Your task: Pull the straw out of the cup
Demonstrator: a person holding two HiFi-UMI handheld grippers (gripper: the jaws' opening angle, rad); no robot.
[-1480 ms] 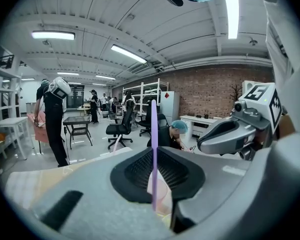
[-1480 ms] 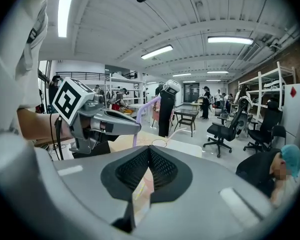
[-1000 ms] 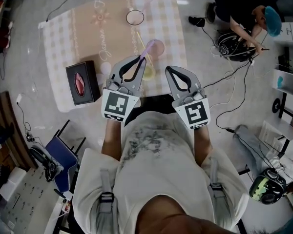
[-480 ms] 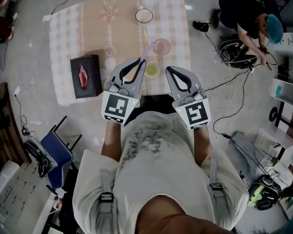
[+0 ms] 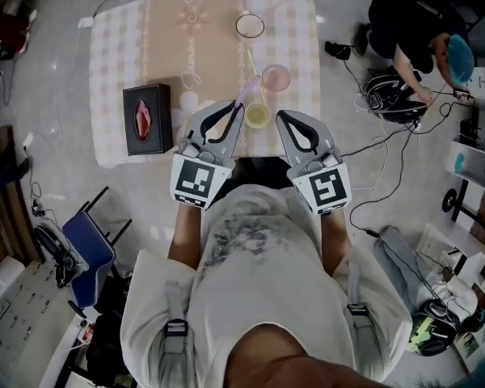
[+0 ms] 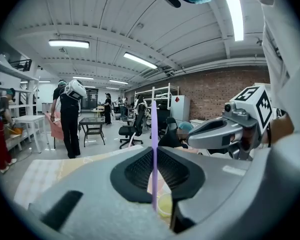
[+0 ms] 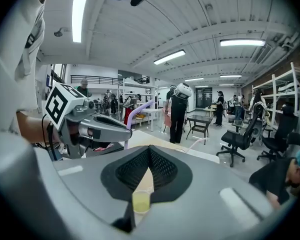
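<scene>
The far left of the table (image 5: 129, 47) is bare cloth, with open passage beyond the black tissue box (image 5: 147, 120), which blocks the near left corner; a small white lump (image 5: 188, 101) lies just beside it. The crowded strip is on the right: a yellow cup (image 5: 257, 115) sits between the left gripper (image 5: 239, 110) and the right gripper (image 5: 281, 120), a pink cup (image 5: 276, 78) stands just beyond, and a clear cup (image 5: 250, 26) stands near the far edge. A pale straw (image 5: 250, 63) lies between them, and the purple straw (image 5: 249, 87) slants across above.

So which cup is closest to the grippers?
The yellow cup, at the near edge of the table; the pink cup and clear cup sit farther back.
</scene>
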